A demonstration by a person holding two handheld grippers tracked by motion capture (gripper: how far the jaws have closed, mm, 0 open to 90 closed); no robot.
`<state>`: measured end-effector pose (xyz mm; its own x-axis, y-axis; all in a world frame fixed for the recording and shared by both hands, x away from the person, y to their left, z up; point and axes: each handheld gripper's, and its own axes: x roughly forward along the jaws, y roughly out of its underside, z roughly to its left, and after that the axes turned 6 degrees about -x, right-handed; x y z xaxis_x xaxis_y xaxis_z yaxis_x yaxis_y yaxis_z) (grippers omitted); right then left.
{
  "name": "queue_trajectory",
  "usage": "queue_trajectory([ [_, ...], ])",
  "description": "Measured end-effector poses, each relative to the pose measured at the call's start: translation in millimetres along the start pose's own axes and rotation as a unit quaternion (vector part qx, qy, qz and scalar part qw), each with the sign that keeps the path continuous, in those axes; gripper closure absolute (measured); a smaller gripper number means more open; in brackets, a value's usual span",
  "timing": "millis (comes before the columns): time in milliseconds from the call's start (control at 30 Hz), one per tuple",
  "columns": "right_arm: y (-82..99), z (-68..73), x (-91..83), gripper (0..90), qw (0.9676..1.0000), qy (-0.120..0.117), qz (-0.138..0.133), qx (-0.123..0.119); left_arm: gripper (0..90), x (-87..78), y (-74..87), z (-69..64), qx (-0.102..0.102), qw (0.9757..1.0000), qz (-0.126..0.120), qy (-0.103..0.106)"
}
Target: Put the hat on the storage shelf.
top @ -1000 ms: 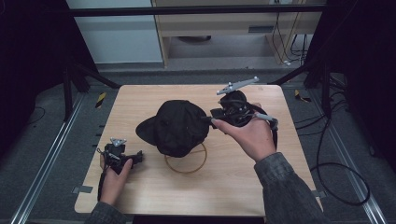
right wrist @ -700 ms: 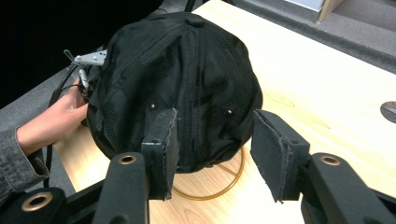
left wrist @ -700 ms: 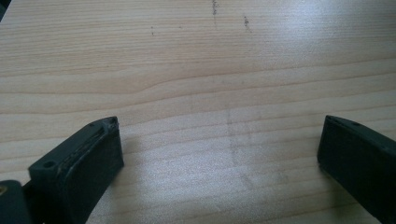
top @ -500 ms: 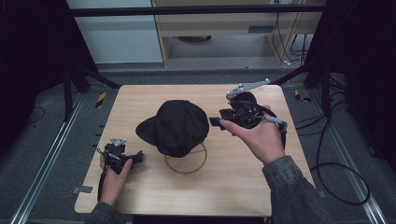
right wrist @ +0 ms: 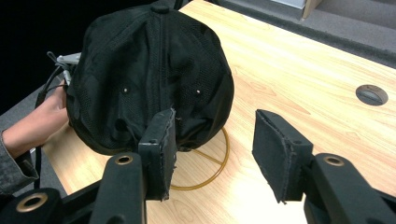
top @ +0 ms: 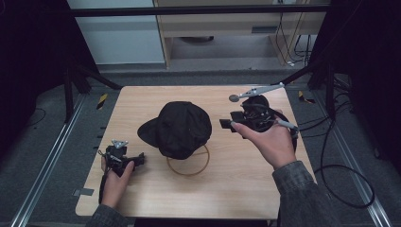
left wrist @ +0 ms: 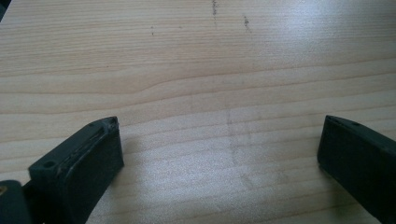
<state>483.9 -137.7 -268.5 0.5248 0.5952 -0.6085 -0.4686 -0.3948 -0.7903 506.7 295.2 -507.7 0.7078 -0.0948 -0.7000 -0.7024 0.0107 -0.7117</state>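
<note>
A black baseball cap (top: 181, 128) sits on a thin wire ring stand (top: 189, 162) in the middle of the wooden table (top: 236, 189), its peak pointing left. In the right gripper view the cap (right wrist: 149, 74) rises just beyond the jaws, over the ring (right wrist: 219, 163). My right gripper (top: 226, 125) hovers to the cap's right, open, nothing between its pads (right wrist: 161, 149). My left gripper (top: 138, 160) rests low at the table's front left, jaws wide open over bare wood (left wrist: 219, 140).
A round cable hole (right wrist: 371, 94) is set in the tabletop on the far side. Black cables (top: 340, 161) trail off the table's right edge. A shelf unit (top: 227, 28) stands beyond the far edge, and dark frame posts flank the table.
My right gripper has drawn back to the right, away from the cap, and let go of it. The cap stays on the ring. The left gripper has not moved.
</note>
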Motion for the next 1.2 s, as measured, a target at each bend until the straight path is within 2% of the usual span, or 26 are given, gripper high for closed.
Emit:
queue_trajectory([
  [333,9.1,-6.0,-5.8,45.4,0.9999,0.012,-0.001,0.001,0.0,0.0,0.0,0.0,0.0,1.0,0.0,0.0],
  [600,20.3,-12.8,-10.2,39.2,0.9997,0.023,-0.002,0.013,0.0,0.0,0.0,0.0,0.0,1.0,0.0,0.0],
  [700,25.9,-16.0,-11.4,32.1,0.9994,0.032,-0.004,0.014,0.0,0.0,0.0,0.0,0.0,1.0,0.0,0.0],
  [800,33.4,-18.9,-8.7,18.6,0.9984,0.054,0.002,0.014,0.0,-0.1,0.0,0.2,0.002,1.0,0.001,0.0],
  [867,45.2,-22.3,-2.5,13.2,0.9972,0.074,0.005,0.009,0.0,-0.1,0.0,0.2,0.001,1.0,0.001,0.0],
  [1000,67.4,-28.7,7.2,8.8,0.9963,0.085,0.002,0.013,0.0,-0.1,0.0,0.2,0.001,1.0,0.001,0.0],
  [1133,96.1,-36.6,19.7,8.4,0.9956,0.09,0.008,0.025,0.0,-0.1,0.0,0.2,0.002,1.0,0.001,0.0],
  [1200,117.4,-41.1,29.0,10.2,0.9948,0.095,0.012,0.036,0.0,-0.2,-0.1,0.3,0.002,1.0,0.002,0.0],
])
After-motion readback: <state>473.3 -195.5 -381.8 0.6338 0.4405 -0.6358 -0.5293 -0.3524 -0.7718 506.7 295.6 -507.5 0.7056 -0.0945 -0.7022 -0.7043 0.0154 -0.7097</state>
